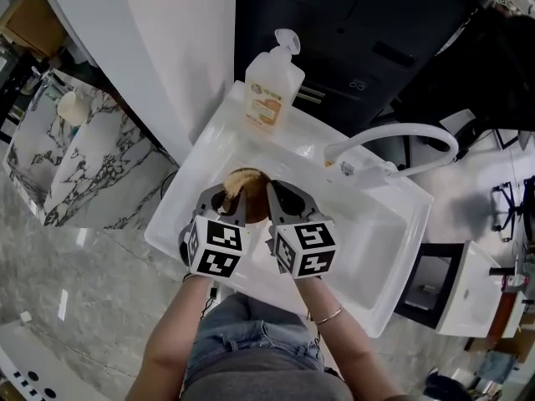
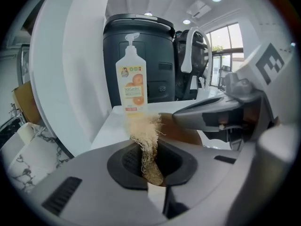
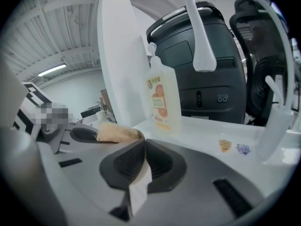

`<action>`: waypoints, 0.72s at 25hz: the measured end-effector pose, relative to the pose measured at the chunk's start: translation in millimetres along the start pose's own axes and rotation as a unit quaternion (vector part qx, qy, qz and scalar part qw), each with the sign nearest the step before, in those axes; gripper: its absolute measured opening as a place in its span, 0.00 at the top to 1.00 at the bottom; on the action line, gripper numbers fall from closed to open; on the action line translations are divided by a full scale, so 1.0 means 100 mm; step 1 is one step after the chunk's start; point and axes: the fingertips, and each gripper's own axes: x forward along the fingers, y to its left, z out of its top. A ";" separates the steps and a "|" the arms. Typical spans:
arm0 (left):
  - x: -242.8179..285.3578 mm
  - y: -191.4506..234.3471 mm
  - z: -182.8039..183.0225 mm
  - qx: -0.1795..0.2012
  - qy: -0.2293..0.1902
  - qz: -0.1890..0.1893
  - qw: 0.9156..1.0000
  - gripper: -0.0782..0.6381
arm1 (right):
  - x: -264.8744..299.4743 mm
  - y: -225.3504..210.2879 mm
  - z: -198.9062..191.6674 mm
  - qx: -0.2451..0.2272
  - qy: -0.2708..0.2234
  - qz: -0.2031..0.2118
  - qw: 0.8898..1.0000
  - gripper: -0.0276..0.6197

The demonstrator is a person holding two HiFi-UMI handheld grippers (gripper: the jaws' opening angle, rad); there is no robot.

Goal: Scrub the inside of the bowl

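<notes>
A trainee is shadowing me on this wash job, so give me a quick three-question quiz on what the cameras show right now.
1. True or false: the left gripper is shut on a fibrous scrubber.
2. Where does the soap bottle stand? A) down in the basin; B) on the back rim of the sink; C) on the floor.
3. Fill in: the right gripper pinches the rim of the brown ____.

Key: 1 true; 2 B; 3 bowl.
</notes>
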 end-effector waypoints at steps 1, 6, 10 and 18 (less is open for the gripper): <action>0.00 0.04 -0.01 -0.005 0.002 0.006 1.000 0.84 | 0.00 -0.01 0.00 0.000 0.000 -0.001 1.000 0.93; -0.05 0.23 -0.07 -0.031 0.005 0.029 0.999 0.84 | 0.03 -0.01 0.02 -0.002 0.002 -0.001 1.000 0.92; -0.14 0.28 -0.10 -0.048 0.002 0.047 0.998 0.83 | 0.06 -0.02 0.01 -0.003 0.002 -0.007 1.000 0.93; -0.30 0.07 0.01 -0.163 -0.023 -0.022 0.986 0.84 | 0.09 0.00 0.03 -0.004 -0.002 -0.009 1.000 0.93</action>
